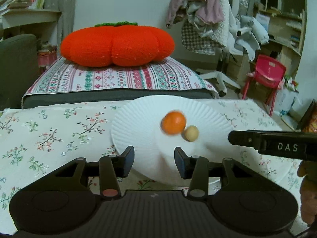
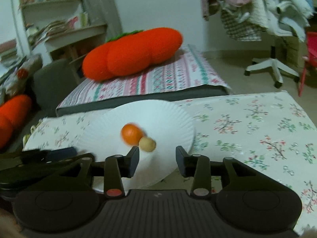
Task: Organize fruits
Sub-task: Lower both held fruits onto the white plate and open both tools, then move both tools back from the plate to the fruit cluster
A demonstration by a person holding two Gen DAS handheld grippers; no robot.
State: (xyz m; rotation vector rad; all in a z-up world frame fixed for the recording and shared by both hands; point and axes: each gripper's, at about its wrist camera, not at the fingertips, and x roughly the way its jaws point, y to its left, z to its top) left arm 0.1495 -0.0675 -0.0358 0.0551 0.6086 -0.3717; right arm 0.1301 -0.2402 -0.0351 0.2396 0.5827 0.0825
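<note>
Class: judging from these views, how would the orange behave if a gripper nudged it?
The orange looks round, so it would probably roll. It touches the tan ball, so likely bumps it. The plate rim may stop it.

Orange fruit (image 1: 173,125), white plate (image 1: 138,123)

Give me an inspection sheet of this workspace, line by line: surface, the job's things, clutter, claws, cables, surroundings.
Surface: floral tablecloth covers the table.
Job's things: orange fruit and small tan fruit sit touching on the white paper plate; the orange looks motion-blurred.
Clutter: nothing seen on the cloth beyond the plate.
Claws: left claw open and empty over the plate's near edge; right claw open and empty, close to the tan fruit.
Cables: nothing seen.
Surroundings: orange pumpkin cushion on a patterned seat, clothes heaped on a white swivel chair, red child's chair, shelves.
</note>
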